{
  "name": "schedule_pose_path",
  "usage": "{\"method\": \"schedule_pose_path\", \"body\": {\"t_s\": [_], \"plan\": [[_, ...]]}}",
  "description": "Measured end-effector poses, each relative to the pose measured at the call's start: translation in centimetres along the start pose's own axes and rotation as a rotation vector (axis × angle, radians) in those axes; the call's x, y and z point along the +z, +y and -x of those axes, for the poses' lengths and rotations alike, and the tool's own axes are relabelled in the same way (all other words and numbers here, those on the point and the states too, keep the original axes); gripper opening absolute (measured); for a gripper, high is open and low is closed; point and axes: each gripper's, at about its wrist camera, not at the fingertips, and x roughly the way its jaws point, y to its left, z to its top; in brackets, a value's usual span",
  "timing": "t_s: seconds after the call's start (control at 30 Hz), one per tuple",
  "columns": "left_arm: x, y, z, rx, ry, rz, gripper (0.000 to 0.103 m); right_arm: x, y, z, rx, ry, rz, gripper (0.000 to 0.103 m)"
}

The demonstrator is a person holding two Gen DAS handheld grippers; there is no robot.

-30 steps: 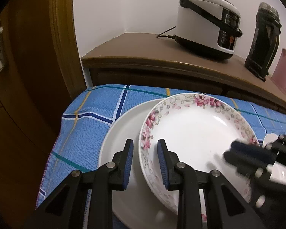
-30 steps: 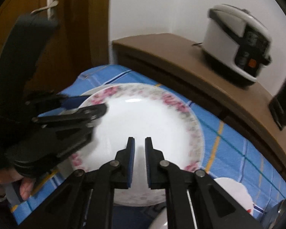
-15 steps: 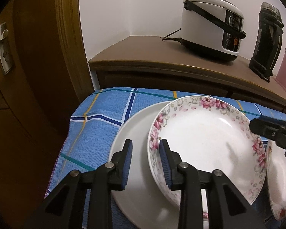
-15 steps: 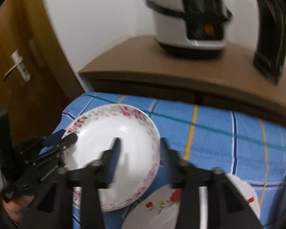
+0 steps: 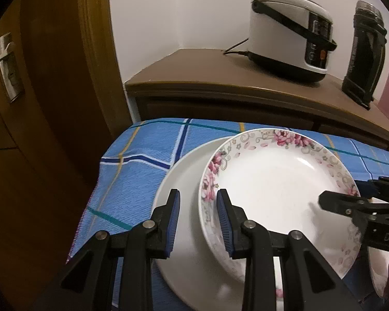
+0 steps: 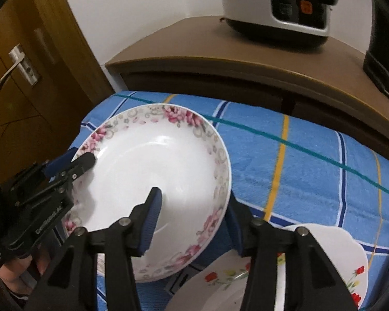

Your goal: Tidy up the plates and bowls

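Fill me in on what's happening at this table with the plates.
A person is sorting dishes on the blue checked tablecloth with a handheld gripper in each hand. The left gripper and the right gripper each straddle opposite rims of the pink-flowered plate, jaws apart, not clamped; the right one's jaws have just been closing. That plate sits on a larger plain white plate. A red-flowered plate waits beside them. A rice cooker stands on the wooden cabinet behind.
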Motion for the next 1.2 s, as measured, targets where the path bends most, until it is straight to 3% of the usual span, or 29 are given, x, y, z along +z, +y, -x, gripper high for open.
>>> {"method": "schedule_pose_path", "body": {"t_s": [0.17, 0.43, 0.63, 0.77, 1.07, 1.2], "plan": [[0.0, 0.6, 0.0, 0.039, -0.004, 0.016, 0.033, -0.6, 2.4, -0.6, -0.013, 0.018, 0.127, 0.034], [0.0, 1.0, 0.0, 0.02, 0.0, 0.038, 0.035, -0.5, 1.6, 0.0, 0.025, -0.008, 0.093, 0.035], [0.3, 1.3, 1.5, -0.003, -0.08, 0.063, 0.035, -0.3, 0.6, 3.3, 0.006, -0.119, 0.031, 0.036], [0.4, 1.4, 2.7, -0.029, -0.137, 0.072, 0.035, -1.0, -0.8, 5.7, -0.066, -0.181, -0.025, 0.039], [0.5, 0.1, 5.6, -0.025, -0.271, 0.037, 0.036, -7.2, -2.1, 10.4, -0.181, -0.235, -0.092, 0.041], [-0.9, -2.7, 8.0, -0.094, -0.269, -0.009, 0.036, -10.3, -2.8, 11.9, -0.235, -0.212, -0.091, 0.041]]}}
